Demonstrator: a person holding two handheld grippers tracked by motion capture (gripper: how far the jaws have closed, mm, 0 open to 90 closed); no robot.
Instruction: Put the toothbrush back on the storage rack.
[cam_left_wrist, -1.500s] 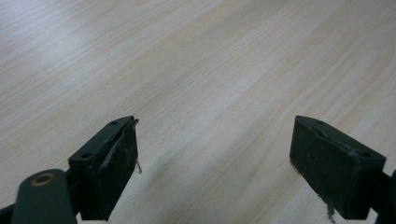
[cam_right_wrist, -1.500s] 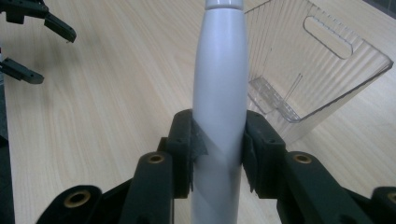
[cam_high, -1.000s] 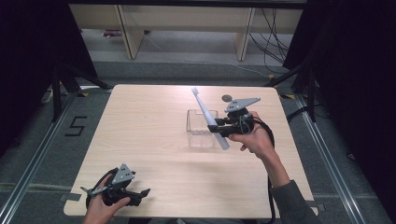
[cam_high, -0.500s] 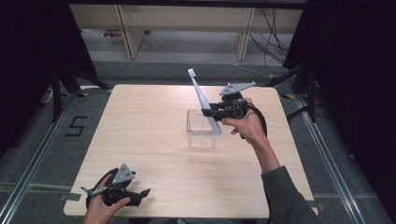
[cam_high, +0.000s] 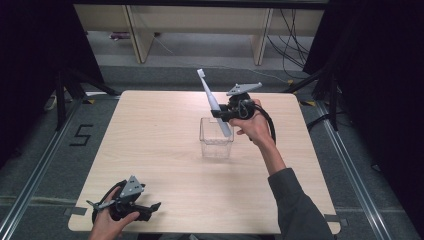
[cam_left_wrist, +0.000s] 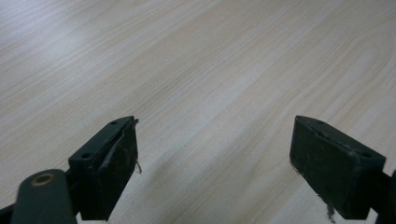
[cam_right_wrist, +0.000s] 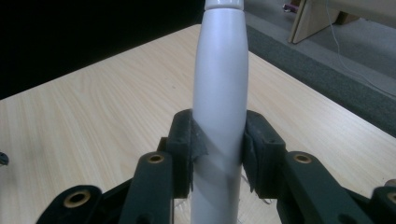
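A white electric toothbrush is clamped at its handle by my right gripper, held in the air above a clear plastic cup near the table's middle. The brush leans, head up and to the left, its lower end over the cup's right rim. In the right gripper view the white toothbrush handle sits tight between both pads. My left gripper rests at the near left edge of the table, jaws wide apart; in the left gripper view its fingertips frame bare wood.
The light wooden table has dark floor around it and metal rails on both sides. Wooden shelving stands beyond the far edge. A black cable trails from my right gripper along the forearm.
My right gripper has carried the toothbrush up and toward the far side, tilting it more upright above the cup. The left gripper has stayed put.
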